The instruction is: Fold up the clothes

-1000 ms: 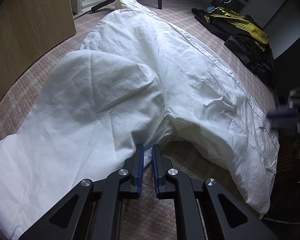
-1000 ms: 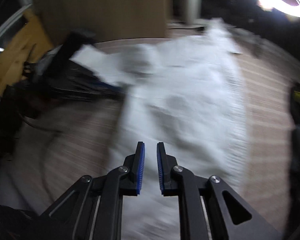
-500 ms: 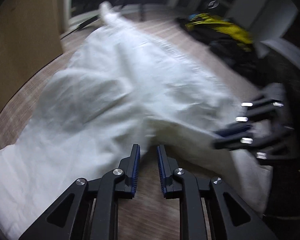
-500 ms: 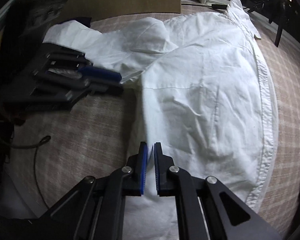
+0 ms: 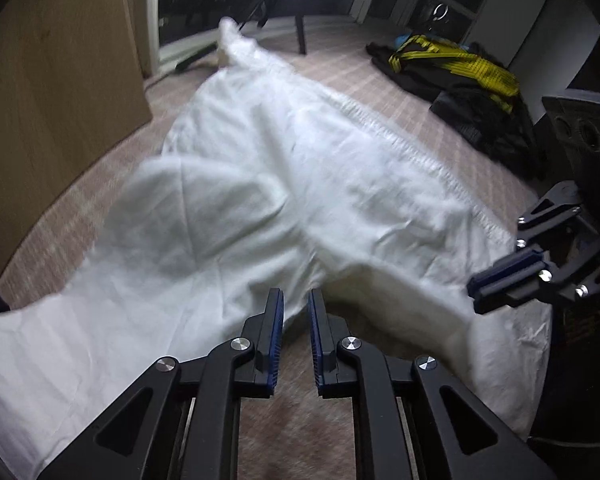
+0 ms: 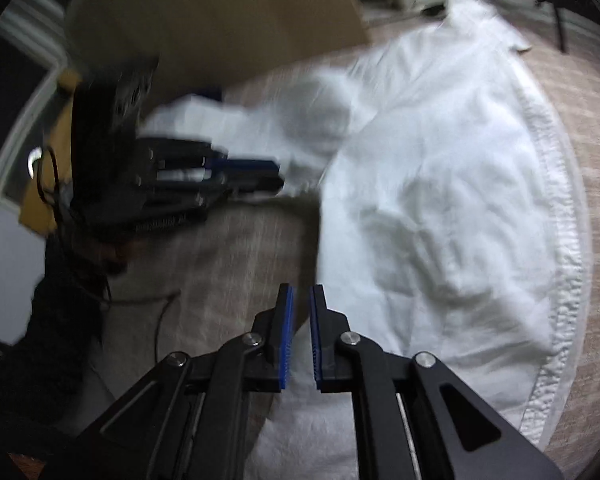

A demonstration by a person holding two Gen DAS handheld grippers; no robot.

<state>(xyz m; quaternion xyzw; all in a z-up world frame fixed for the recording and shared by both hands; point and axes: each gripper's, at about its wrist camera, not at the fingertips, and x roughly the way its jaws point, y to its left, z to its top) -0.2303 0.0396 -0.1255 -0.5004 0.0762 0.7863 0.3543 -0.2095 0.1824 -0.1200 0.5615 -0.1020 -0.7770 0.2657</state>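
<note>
A wooden panel (image 5: 56, 92) stands at the far left of the left wrist view, on a pale checked carpet (image 5: 380, 80). One white shirt (image 5: 260, 184) lies spread along that carpet, its collar end far from the camera and a sleeve running out toward the lower left. The picture is blurred.

At bottom centre the left gripper (image 5: 296, 312) points down at the shirt's near edge, where sleeve meets body. Its blue-padded jaws stand a narrow gap apart and are closing, and carpet shows through the gap. No cloth is caught in them.

To the right the right gripper (image 5: 480, 288) reaches in sideways at the shirt's hem corner. Its pads look nearly together, but blur hides whether cloth sits between them. Behind it one dark heap of clothes (image 5: 460, 80), with a black-and-yellow piece on top, lies on the carpet well apart from the shirt.

No box, basket or other container can be made out in either view.

In the right wrist view the left gripper (image 6: 268, 172) appears at left against the sleeve. The shirt (image 6: 440, 200) fills the centre and right. The right gripper (image 6: 300, 312) hangs over the shirt's near edge, jaws almost shut with only a slit between them, and nothing is visibly pinched there.

Count: two grippers, one white shirt, one dark heap.
</note>
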